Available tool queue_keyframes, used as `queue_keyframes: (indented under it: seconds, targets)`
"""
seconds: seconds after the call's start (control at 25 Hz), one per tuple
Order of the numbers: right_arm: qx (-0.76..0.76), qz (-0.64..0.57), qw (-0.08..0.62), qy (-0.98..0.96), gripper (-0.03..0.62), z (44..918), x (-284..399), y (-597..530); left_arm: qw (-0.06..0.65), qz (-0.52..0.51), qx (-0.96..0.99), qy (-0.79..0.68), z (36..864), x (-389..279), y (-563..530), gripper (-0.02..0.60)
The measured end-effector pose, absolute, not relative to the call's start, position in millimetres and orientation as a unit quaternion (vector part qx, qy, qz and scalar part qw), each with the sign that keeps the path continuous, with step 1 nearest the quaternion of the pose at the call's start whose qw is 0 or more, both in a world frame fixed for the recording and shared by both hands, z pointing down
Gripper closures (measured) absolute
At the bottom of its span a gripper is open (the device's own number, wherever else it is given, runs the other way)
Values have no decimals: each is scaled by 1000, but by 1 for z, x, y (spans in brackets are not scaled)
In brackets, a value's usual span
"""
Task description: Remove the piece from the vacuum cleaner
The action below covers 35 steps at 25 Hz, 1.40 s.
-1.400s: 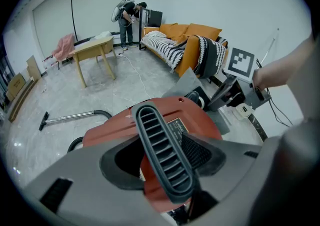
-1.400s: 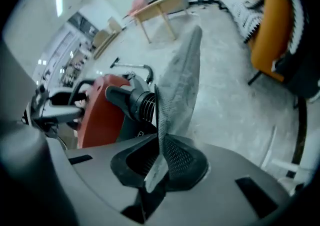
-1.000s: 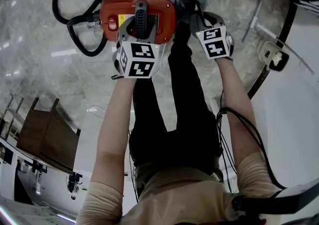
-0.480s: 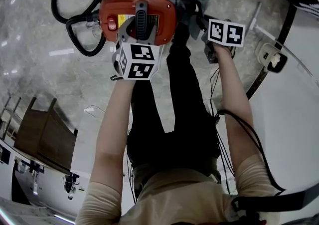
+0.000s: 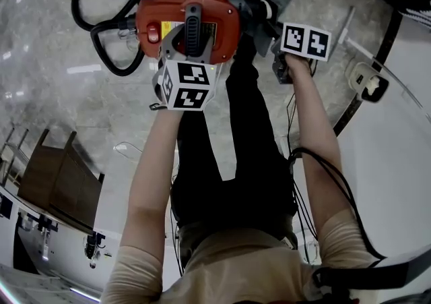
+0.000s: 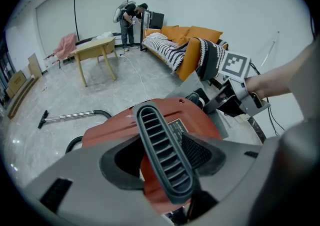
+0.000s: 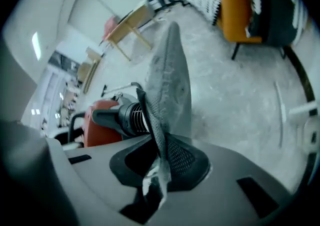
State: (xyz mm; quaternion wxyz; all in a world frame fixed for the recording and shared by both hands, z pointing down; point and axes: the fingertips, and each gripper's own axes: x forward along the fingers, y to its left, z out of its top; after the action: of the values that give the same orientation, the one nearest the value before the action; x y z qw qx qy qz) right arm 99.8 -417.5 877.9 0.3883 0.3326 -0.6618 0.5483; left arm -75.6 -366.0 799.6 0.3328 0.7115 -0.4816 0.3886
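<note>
Vacuum cleaner (image 5: 202, 19) is being steadied by its handle (image 6: 159, 140), gripped in the left claw (image 6: 167, 172). Grey piece (image 7: 172, 79) is being pinched in the narrow right claw (image 7: 159, 162), its jaws just being eased wider. Piece is being judged not yet detached.

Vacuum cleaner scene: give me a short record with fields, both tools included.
Vacuum cleaner: red body, on the floor, black hose coiled beside it
Left tool: closed on the ribbed black handle
Right tool: pinching the grey fabric bag; jaws have just been opening slightly
Bag attachment: joined to the black ribbed connector at the vacuum's side
Task state: piece not yet off
</note>
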Motion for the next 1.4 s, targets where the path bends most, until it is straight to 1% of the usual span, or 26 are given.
queue_keyframes:
  seconds: [0.08,0.16,0.48,0.52,0.56,0.64,0.68,0.72,0.76,0.88,1.04,1.2,1.28,1.4]
  targets:
    - [341,624,321,-625,545,878,98,-417,333,388,712,-482,800,-76,-366,339]
    - [343,662,282,-604,544,878,96,-416,333,388,712,-482,801,-76,-366,339]
    - [362,696,230,-576,536,880,98,-418,334,387,712,-481,801,-76,-367,339]
    - [363,682,242,-588,536,880,99,-418,335,386,713,-480,801,-75,-367,339]
    - [356,649,277,-613,536,880,100,-419,335,385,714,-479,801,-75,-367,339]
    - [317,519,405,-683,541,880,102,-419,335,383,715,-479,801,-75,-367,339]
    - [291,445,464,-708,556,879,103,-420,335,382,716,-479,801,-75,-367,339]
    - [270,393,501,-722,560,879,104,-420,334,382,716,-480,801,-76,-367,339]
    - [258,368,516,-729,560,879,104,-420,334,382,715,-481,801,-76,-367,339]
    - [248,338,526,-740,560,879,106,-420,335,382,715,-480,802,-75,-366,339]
    - [234,257,550,-759,560,882,110,-418,335,383,715,-480,802,-76,-367,339]
    - [244,238,551,-762,560,883,111,-419,335,382,715,-481,801,-76,-366,339]
    - [282,303,516,-750,560,883,112,-421,335,382,714,-481,801,-76,-367,339]
    - [349,459,423,-699,559,881,114,-424,335,381,715,-481,800,-76,-367,339]
